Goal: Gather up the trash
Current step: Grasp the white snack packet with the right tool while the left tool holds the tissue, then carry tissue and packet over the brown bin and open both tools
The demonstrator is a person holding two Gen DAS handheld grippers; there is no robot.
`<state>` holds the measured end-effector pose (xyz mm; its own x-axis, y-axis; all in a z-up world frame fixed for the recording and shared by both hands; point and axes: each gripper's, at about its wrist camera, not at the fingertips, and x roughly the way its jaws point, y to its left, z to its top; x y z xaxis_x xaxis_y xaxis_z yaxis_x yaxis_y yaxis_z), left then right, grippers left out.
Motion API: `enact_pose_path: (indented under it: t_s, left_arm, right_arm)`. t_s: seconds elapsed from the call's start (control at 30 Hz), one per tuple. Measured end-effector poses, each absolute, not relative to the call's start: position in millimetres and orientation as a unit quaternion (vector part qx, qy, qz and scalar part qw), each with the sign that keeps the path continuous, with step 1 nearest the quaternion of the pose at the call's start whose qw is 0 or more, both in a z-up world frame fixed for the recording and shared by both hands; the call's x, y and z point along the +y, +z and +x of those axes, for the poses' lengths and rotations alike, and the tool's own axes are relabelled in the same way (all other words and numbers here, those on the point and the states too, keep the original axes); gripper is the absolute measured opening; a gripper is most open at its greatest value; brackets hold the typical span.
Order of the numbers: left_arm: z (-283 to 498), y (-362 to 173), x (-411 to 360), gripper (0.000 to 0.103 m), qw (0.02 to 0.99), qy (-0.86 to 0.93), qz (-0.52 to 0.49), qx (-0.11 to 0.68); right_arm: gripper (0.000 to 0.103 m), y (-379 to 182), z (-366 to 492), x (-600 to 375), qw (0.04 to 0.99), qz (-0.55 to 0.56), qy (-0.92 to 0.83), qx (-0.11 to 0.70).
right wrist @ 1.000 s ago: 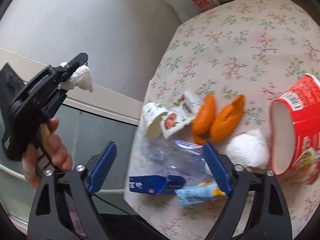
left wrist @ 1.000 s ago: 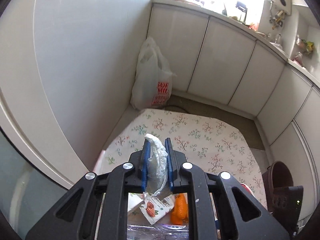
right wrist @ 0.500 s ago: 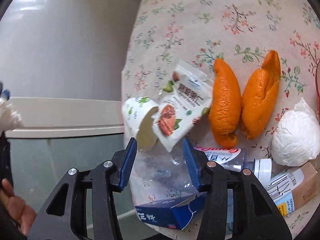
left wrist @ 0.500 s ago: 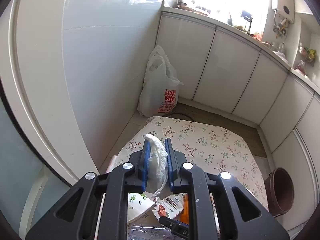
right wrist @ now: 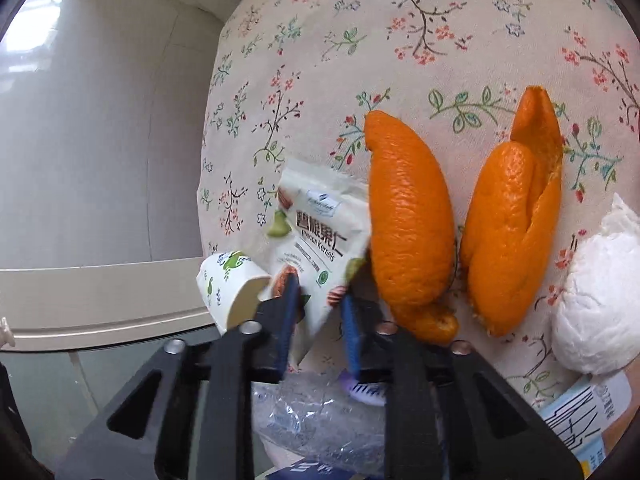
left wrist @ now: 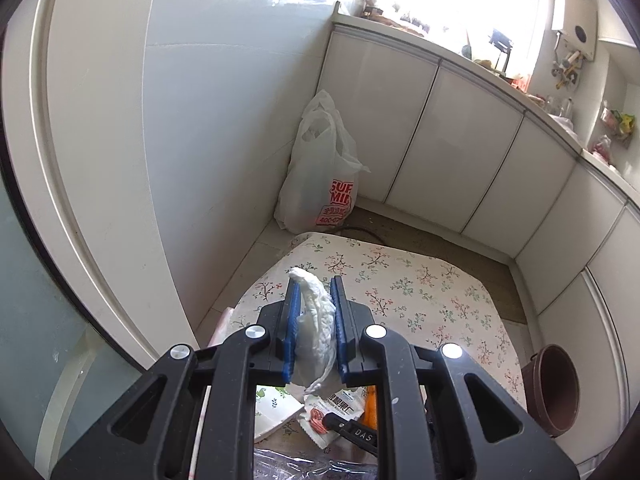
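- While the left gripper (left wrist: pixel 314 322) hangs above the near left edge of the floral tablecloth (left wrist: pixel 420 292), its blue jaws sit nearly closed, pinching a crumpled white tissue (left wrist: pixel 316 328) upright between them.
- Low over the cloth, the right gripper (right wrist: pixel 318 320) has just been closing its jaws; they now stand narrow with the bottom corner of a white pecan snack packet (right wrist: pixel 320 236) between them, seemingly pinched.
- The packet lies at the near left of the cloth, leaning on a small paper cup (right wrist: pixel 230 284) to its left, with two pieces of orange peel (right wrist: pixel 408 224) just to its right.
- Further right sits another tissue ball (right wrist: pixel 596 300); a crushed clear bottle (right wrist: pixel 316 424) lies nearest, under the gripper.
- Only a thin corner looks caught, so a slow, straight lift would likely serve best, checking that the packet comes free of the cup and peel.
- A white shopping bag (left wrist: pixel 320 172) stands on the floor beyond the far left corner, a likely place for the trash.
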<state>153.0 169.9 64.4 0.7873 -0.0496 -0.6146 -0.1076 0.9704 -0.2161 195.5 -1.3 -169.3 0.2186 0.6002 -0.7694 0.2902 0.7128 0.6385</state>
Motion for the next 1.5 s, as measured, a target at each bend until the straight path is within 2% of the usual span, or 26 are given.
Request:
enact_pose_path:
  t_s: [0.17, 0.47, 0.77, 1.17, 1.5]
  left_arm:
    - [152.5, 63.5, 174.0, 0.016, 0.937, 0.016, -0.127, 0.324]
    - [146.0, 66.0, 166.8, 0.016, 0.941, 0.018, -0.127, 0.314]
    - [137.4, 71.0, 136.6, 0.016, 0.948, 0.013, -0.107, 0.3]
    - [125.6, 65.6, 57.5, 0.016, 0.947, -0.044, -0.103, 0.302]
    - [101.5, 49.9, -36.2, 0.016, 0.94, -0.114, -0.085, 0.311]
  right_arm:
    - [0.004, -168.0, 191.9, -9.2, 0.708, 0.347, 0.114, 0.604]
    - [0.003, -107.5, 179.9, -7.1, 0.78, 0.269, 0.162, 0.541]
    - [0.003, -44.0, 159.2, -61.1, 0.828, 0.247, 0.177, 0.471]
    - [0.003, 7.1, 123.9, -192.4, 0.887, 0.236, 0.123, 0.378]
    - [0.003, 25.6, 86.8, -351.9, 0.929, 0.193, -0.04, 0.313]
